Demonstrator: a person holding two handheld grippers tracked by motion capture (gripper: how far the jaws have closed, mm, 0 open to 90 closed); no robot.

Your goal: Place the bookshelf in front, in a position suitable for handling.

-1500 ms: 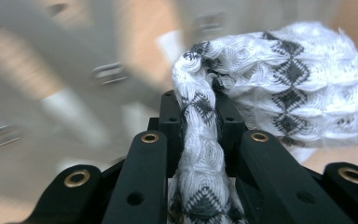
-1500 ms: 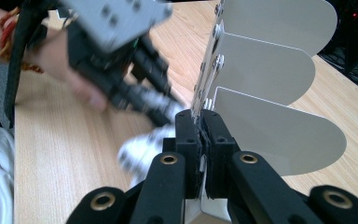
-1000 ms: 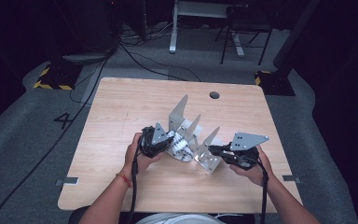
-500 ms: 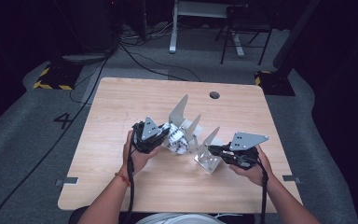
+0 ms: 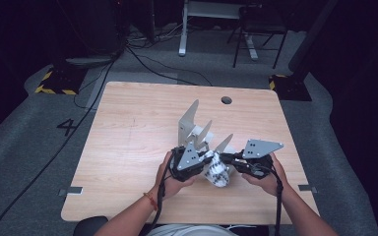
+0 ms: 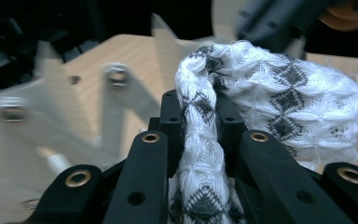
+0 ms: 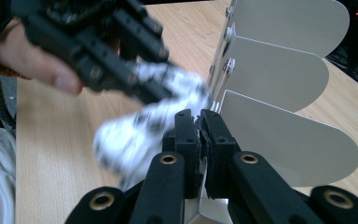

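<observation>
Left gripper (image 6: 200, 121) pinches white-and-grey knit sock (image 6: 279, 102); right gripper (image 7: 200, 116) pressed together against metal rack (image 7: 279, 70) on worktop (image 5: 128, 128).

Your left gripper (image 5: 207, 158) sits low over the near middle of the table, its jaws clamped with a small gap between them, and your left hand (image 5: 173, 173) wraps its body from below. Your right gripper (image 5: 225, 158) points toward it, tips nearly meeting, jaws pressed together, right hand (image 5: 265, 176) cupping from behind; both forearms angle inward.
</observation>
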